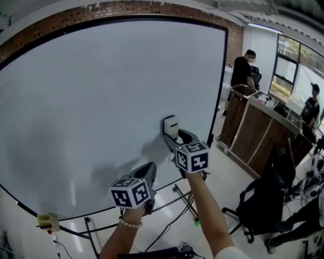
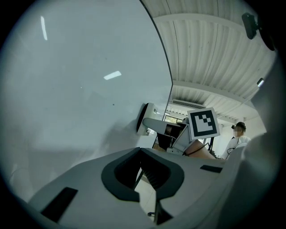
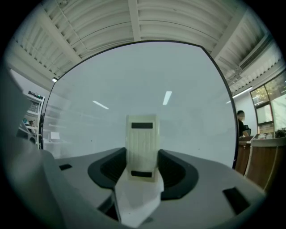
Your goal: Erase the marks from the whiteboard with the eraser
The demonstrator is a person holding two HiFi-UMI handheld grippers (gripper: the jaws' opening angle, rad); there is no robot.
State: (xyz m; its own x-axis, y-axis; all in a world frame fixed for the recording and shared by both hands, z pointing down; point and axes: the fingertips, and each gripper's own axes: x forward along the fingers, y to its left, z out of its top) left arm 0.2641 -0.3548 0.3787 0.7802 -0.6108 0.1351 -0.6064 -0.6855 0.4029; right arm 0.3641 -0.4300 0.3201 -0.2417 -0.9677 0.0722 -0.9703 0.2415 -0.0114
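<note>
The whiteboard (image 1: 101, 101) is a broad, glossy pale sheet in a thin dark frame, with ceiling lights showing on it as short bright streaks. A rough brick wall (image 1: 126, 7) shows above its top edge.

The eraser (image 3: 142, 145) is a small cream plastic block with rounded corners. Its back is finely ribbed, with a dark slot near each end. It stands upright low on the board's right half, its dark wiping face flat against the board.

The right tool (image 1: 173, 133) has its smooth grey jaws closed on the eraser's two long sides, with dark ridged pads against the plastic. The left tool (image 1: 150, 171) hangs lower, just off the board, its jaws drawn together with nothing between them.
</note>
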